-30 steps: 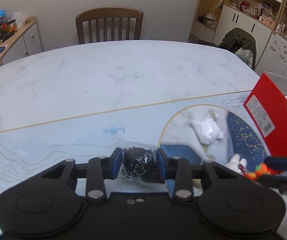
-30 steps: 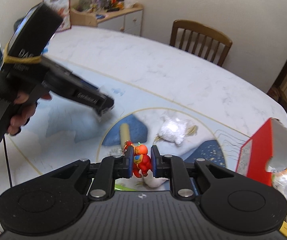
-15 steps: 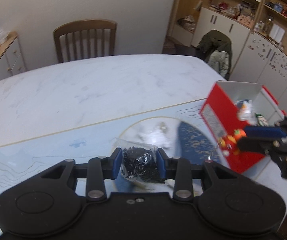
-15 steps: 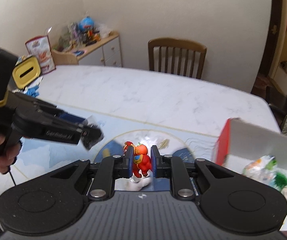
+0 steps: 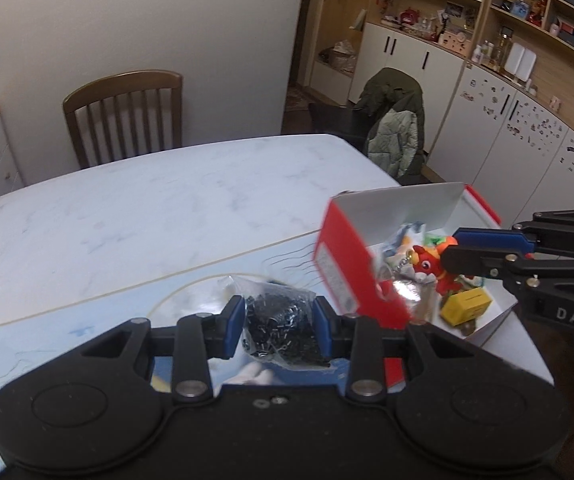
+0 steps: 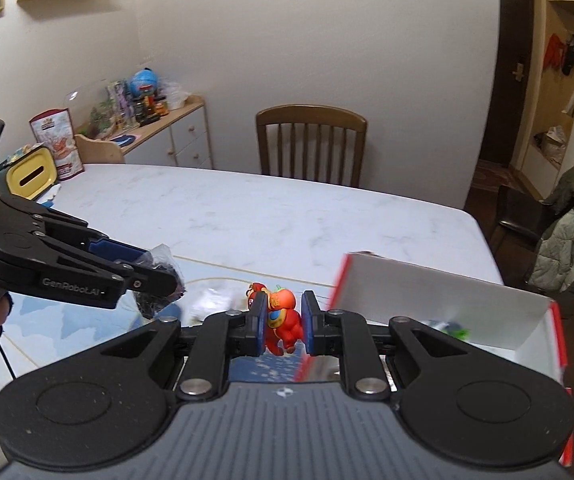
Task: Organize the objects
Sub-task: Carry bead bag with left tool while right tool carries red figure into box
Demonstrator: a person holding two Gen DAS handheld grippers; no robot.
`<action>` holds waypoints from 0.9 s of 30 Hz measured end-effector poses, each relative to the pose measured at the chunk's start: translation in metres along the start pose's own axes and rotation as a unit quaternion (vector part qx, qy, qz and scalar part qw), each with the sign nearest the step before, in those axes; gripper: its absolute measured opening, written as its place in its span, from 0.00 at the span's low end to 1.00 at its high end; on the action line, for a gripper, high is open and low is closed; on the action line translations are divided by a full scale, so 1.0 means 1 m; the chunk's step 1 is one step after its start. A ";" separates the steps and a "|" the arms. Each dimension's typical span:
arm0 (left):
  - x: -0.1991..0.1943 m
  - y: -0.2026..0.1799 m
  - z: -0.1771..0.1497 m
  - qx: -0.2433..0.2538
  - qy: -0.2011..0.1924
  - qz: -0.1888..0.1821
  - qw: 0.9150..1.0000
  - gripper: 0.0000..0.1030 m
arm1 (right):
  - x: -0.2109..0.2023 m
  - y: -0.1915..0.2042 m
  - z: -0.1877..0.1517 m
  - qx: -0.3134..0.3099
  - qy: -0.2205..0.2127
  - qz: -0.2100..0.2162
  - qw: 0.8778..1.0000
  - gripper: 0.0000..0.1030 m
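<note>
Jaws on both tools are closed down on cargo: the left gripper (image 5: pixel 279 326) pinches a small clear bag of black bits (image 5: pixel 281 330) between its blue pads, and the right gripper (image 6: pixel 283 322) clamps a little red toy figure (image 6: pixel 281 320) with an orange ball on its back. From where I stand this looks like the carry-and-drop step of the tidying, both loads held up off the desk (image 5: pixel 135 216) and heading for the red cardboard box (image 5: pixel 351 276) that sits at the desk's right-hand edge. Seen from the left wrist, the right tool has the toy over the box's open top, above a jumble that includes a yellow carton (image 5: pixel 467 306) and some soft, colourful things I cannot name. I'd judge the next move for that hand is to lower a touch and open the jaws so the figure falls inside the white walls and not on the rim. The bag hangs short of the box, near its red end wall, so it needs carrying further right and over that wall before release. The figure stands roughly upright in the grip, its long axis vertical, legs hanging below the pads, head tipped toward the left. The box lies with its long axis running away toward the desk's far right corner. The bag is a slack lump with no clear heading.
</note>
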State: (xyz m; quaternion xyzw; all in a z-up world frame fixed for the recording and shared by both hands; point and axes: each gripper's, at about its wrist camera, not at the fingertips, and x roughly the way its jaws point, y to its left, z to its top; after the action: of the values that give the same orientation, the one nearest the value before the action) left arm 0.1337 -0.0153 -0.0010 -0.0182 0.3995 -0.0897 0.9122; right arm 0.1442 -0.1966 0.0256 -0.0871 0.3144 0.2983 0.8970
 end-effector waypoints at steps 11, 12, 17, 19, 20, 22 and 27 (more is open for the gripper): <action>0.037 -0.073 0.016 0.012 0.008 -0.006 1.000 0.34 | -0.015 -0.088 -0.014 0.026 0.004 -0.029 0.999 0.16; 0.041 -0.079 0.017 0.014 0.010 -0.007 1.000 0.34 | -0.016 -0.095 -0.017 0.028 0.006 -0.030 0.999 0.16; 0.061 -0.111 0.022 0.032 0.022 -0.007 0.999 0.34 | -0.017 -0.130 -0.030 0.041 0.015 -0.039 0.998 0.16; 0.069 -0.123 0.022 0.039 0.029 -0.009 0.999 0.34 | -0.018 -0.141 -0.034 0.043 0.018 -0.041 0.998 0.16; 0.074 -0.128 0.022 0.043 0.032 -0.010 0.999 0.34 | -0.018 -0.147 -0.036 0.043 0.020 -0.043 0.998 0.16; 0.083 -0.141 0.023 0.048 0.040 -0.011 0.998 0.34 | -0.016 -0.157 -0.039 0.042 0.024 -0.045 0.998 0.16; 0.108 -0.161 0.021 0.062 0.062 -0.002 0.996 0.34 | -0.003 -0.180 -0.048 0.044 0.040 -0.057 0.997 0.16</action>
State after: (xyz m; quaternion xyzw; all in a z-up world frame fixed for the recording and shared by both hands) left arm 0.1966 -0.1941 -0.0483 0.0436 0.4487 -0.1173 0.8849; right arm 0.2237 -0.3605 -0.0160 -0.0775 0.3574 0.2293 0.9020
